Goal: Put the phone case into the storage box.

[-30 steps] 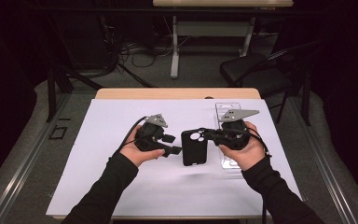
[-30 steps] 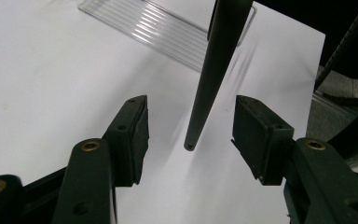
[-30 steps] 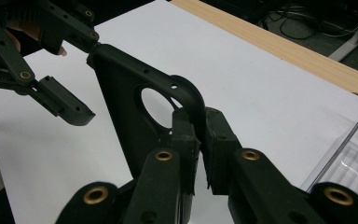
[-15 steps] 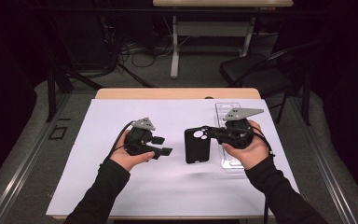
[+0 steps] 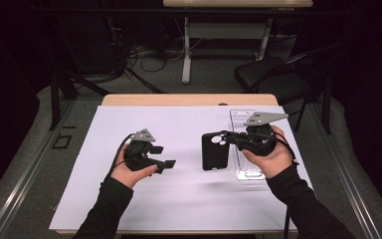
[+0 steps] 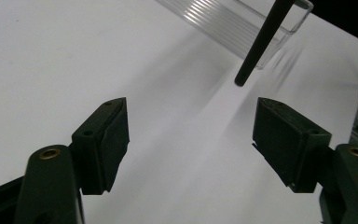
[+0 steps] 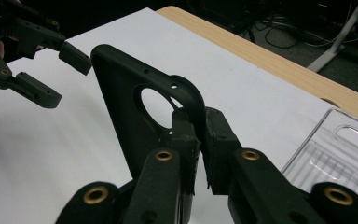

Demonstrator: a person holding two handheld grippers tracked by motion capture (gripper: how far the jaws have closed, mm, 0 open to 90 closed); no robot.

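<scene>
A black phone case with a round camera hole hangs upright just above the white sheet. My right gripper is shut on its upper edge. In the right gripper view the jaws pinch the case beside the hole. My left gripper is held to the left of the case, apart from it, open and empty. In the left gripper view its two pads stand wide over bare paper, and the case's thin edge shows farther off.
A clear plastic tray lies on the sheet under my right hand, also seen as a ribbed tray and a moulded tray. The white sheet covers a wooden table. Chairs and cables stand beyond it.
My left gripper has drawn away from the phone case, moving left and a little nearer to the person, jaws open. The right gripper still holds the case in about the same place.
</scene>
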